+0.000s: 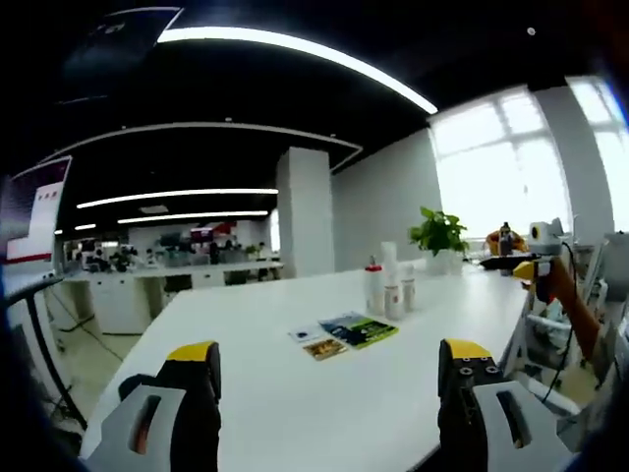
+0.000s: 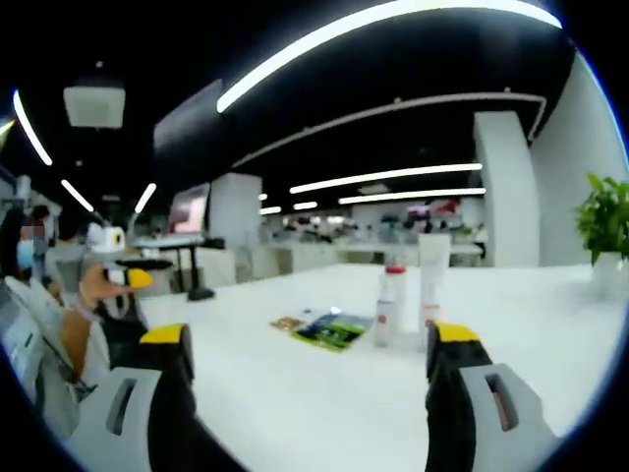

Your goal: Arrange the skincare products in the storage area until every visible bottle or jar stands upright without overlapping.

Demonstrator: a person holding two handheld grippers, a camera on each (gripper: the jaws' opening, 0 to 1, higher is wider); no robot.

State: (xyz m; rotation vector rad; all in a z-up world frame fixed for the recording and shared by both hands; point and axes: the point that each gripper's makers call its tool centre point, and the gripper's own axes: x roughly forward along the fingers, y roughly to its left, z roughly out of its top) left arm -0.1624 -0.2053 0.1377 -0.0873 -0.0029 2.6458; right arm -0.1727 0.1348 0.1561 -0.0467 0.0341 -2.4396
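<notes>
Three white skincare containers stand upright in a tight group on the white table point(image 1: 265, 393): a red-capped bottle point(image 1: 373, 287), a tall tube point(image 1: 390, 270) and a small bottle point(image 1: 407, 291). From the other side I see the red-capped bottle point(image 2: 390, 297) and the tall tube point(image 2: 432, 275). My left gripper point(image 1: 329, 379) is open and empty, well short of them. My right gripper point(image 2: 313, 364) is open and empty too, also a good way from the group. Each gripper shows in the other's view, held in a hand: the right gripper point(image 1: 536, 264), the left gripper point(image 2: 120, 271).
Flat printed leaflets point(image 1: 346, 331) lie on the table in front of the bottles, seen again as leaflets point(image 2: 326, 329). A potted plant point(image 1: 439, 236) stands at the table's far end. Office desks and a pillar point(image 1: 305, 211) fill the background. A person sits at the left point(image 2: 29, 256).
</notes>
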